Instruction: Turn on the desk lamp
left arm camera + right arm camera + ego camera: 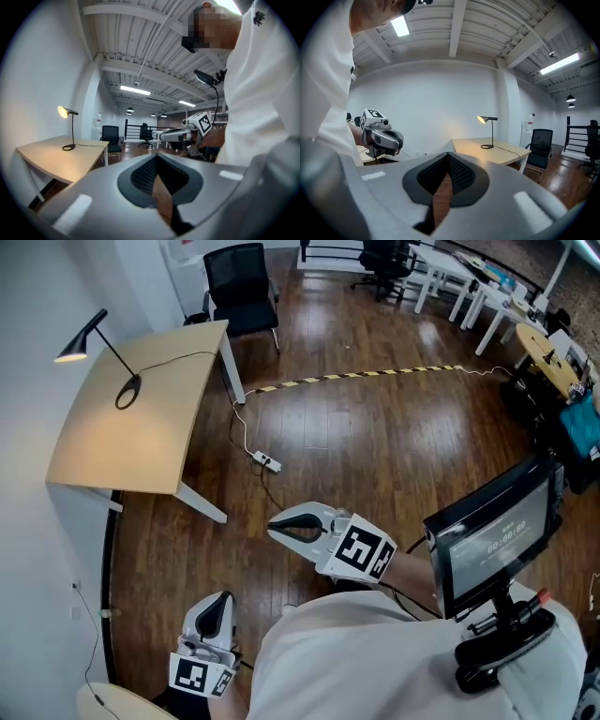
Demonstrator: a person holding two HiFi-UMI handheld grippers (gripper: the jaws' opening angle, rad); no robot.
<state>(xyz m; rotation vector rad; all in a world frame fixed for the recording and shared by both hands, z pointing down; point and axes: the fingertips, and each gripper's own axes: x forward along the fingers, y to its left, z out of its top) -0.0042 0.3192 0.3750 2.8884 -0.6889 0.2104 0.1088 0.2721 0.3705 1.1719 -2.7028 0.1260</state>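
The black desk lamp [97, 338] stands on the light wooden desk [141, 442] at the far left, against the white wall. Its head glows, and warm light falls on the wall and desktop. The lamp [69, 129] also appears far off in the left gripper view, and the lamp [489, 131] shows lit in the right gripper view. My left gripper [219, 604] hangs low by my body, shut and empty. My right gripper [277, 527] is held out in front of my chest, also shut and empty. Both are well away from the desk.
A black office chair [239, 282] stands behind the desk. The lamp's cord runs off the desk to a power strip [267, 462] on the wooden floor. A yellow-black cable cover [356, 376] crosses the floor. White tables [469, 282] stand at the back right. A screen [492, 540] is mounted at my chest.
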